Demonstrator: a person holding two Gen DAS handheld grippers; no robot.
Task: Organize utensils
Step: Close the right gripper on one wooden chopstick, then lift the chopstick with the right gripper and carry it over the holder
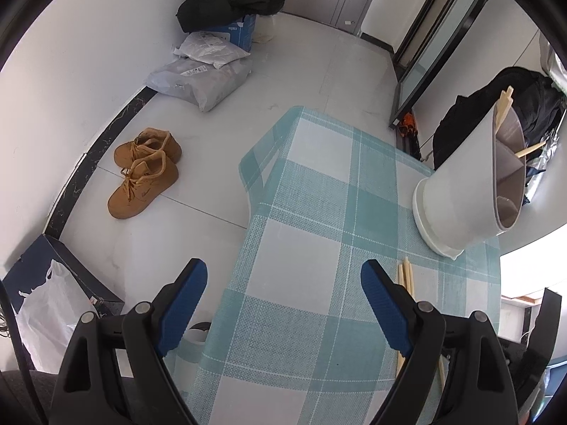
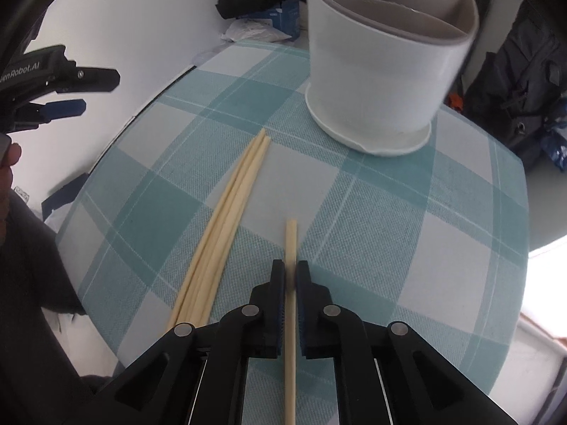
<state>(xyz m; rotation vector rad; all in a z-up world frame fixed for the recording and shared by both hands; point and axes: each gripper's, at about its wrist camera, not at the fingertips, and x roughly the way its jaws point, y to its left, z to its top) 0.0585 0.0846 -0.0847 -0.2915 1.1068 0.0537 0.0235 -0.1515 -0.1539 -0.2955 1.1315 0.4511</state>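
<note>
Right gripper (image 2: 290, 272): jaws closed on a single chopstick (image 2: 291, 244). Its pads press the stick from both sides, and the stick runs straight along the gripper's axis, its tip projecting toward 12 o'clock beyond the fingertips and its shaft passing back between the fingers toward 6 o'clock.

Loose chopsticks (image 2: 226, 219): a bundle lying flat on the checked tablecloth (image 2: 407, 241), just beside the held stick at its 10 o'clock. The bundle runs on a diagonal, tips converging toward 1 o'clock, and stays apart from the held stick.

Utensil holder (image 2: 375, 85): a white tub with a grey inner lining and internal dividers, standing upright on the cloth at 1 o'clock from the right gripper, beyond the tips of the bundle. One chopstick end shows inside it at the far rim; the left wrist view shows pale sticks in two of its compartments.

Left gripper (image 1: 283, 283): jaws spread wide, nothing between the blue pads (image 1: 184, 304). It hangs over the left edge of the table, clear of the cloth. From it, the loose chopsticks (image 1: 405, 276) lie at 3 o'clock, partly hidden behind its right finger, and the utensil holder (image 1: 460, 184) stands at 2 o'clock.

Floor items in the left wrist view: tan shoes (image 1: 145, 173) at 10 o'clock.
</note>
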